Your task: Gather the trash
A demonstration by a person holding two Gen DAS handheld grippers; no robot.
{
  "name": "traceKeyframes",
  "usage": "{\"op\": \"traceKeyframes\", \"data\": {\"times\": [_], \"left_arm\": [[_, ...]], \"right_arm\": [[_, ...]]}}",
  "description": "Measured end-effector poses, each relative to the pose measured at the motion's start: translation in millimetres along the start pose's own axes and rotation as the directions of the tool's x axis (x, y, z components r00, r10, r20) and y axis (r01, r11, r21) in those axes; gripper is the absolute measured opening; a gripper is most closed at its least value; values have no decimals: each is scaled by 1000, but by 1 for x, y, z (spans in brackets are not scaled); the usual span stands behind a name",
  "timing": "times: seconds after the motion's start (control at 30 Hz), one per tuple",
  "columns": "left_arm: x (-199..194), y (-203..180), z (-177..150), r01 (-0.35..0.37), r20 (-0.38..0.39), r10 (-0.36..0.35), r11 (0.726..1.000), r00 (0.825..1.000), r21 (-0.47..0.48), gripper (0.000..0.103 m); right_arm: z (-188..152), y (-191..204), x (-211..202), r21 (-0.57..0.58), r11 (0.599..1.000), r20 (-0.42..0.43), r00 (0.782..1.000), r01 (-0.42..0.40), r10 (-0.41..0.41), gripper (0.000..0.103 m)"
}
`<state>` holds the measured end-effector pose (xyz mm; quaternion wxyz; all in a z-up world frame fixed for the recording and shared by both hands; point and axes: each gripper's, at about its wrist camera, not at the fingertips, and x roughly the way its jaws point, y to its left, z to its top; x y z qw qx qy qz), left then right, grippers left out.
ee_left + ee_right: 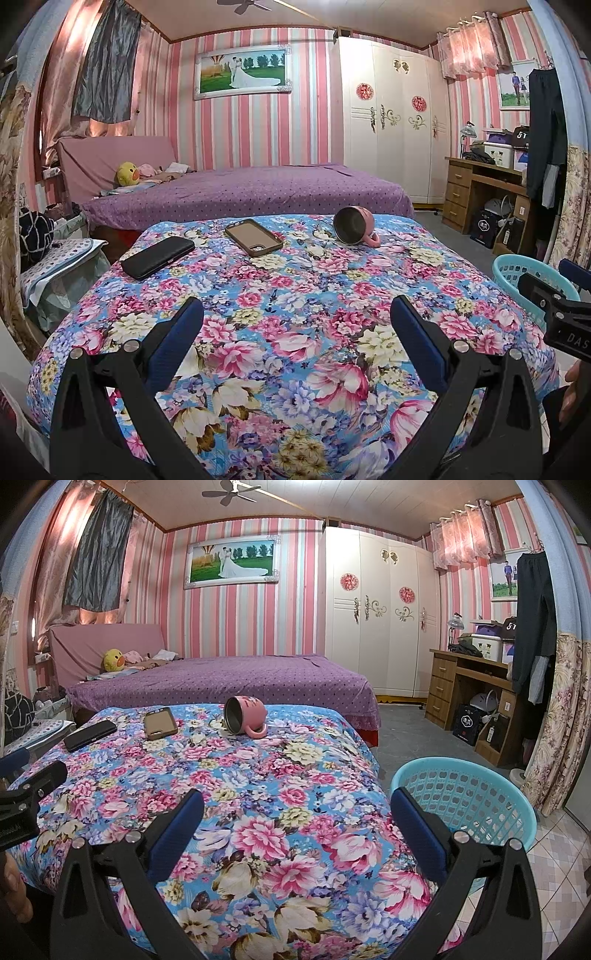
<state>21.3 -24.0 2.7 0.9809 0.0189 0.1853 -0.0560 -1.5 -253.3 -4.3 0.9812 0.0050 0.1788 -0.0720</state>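
Observation:
A floral-covered table [295,288] fills both views; it also shows in the right wrist view [236,797]. A turquoise mesh basket [469,801] stands on the floor at the table's right side, also seen at the right edge of the left wrist view [517,273]. No loose trash shows on the cloth. My left gripper [295,314] is open and empty above the near half of the table. My right gripper [295,805] is open and empty over the table's right edge, its right finger in front of the basket.
A pink mug [356,225] lies on its side at the far end, also in the right wrist view [245,718]. A brown phone [254,237] and a black phone [157,257] lie far left. A purple bed [251,192], a wardrobe [391,122] and a desk [484,192] stand behind.

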Motion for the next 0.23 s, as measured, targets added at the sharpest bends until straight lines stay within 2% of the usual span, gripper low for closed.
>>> {"op": "traceKeyframes", "data": {"times": [0.23], "left_arm": [[-1, 2, 0, 8, -3, -8, 1000, 1000, -9, 98]], "right_arm": [[-1, 1, 1, -2, 1000, -2, 1000, -1, 1, 99]]}}
